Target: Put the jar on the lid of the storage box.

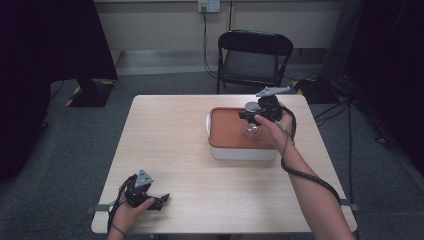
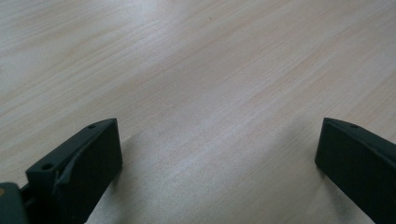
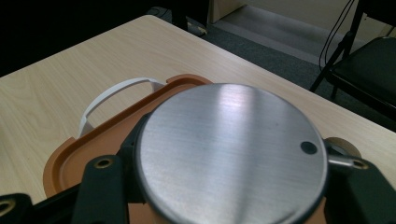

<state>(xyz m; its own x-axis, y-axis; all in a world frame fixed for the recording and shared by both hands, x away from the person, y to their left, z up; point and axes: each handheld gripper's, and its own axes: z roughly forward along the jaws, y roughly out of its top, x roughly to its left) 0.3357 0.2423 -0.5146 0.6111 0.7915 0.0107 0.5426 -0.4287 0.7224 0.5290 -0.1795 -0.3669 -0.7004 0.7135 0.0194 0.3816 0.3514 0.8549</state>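
1. Jar (image 1: 251,131) first: we see a small clear glass jar with a brushed metal lid (image 3: 231,156), hanging just above the orange lid of the box (image 1: 235,142), toward that lid's far right part.
2. Pinched on it is the right claw (image 1: 256,116); in the right gripper view the two black jaws stand on either side of the metal lid, pressed against its rim, so we take the jar as held by its cap with the glass body hanging below.
3. Long axis of the jar looks close to upright, cap up, and the claw comes at it from the side, level with the cap.
4. Outward from there, the box is white with an orange top and a white handle (image 3: 109,93) at its left end; it sits on the right half of the bench (image 1: 165,150).
5. The relation we judge the coming move to turn on: the jar lies straight over the box top, so setting it down calls for a short drop, not a sideways carry.
6. The left claw (image 1: 159,200) rests at the near left edge of the bench, well apart from the box, jaws spread with nothing but bare wood between them; the right hand is by far the nearer.
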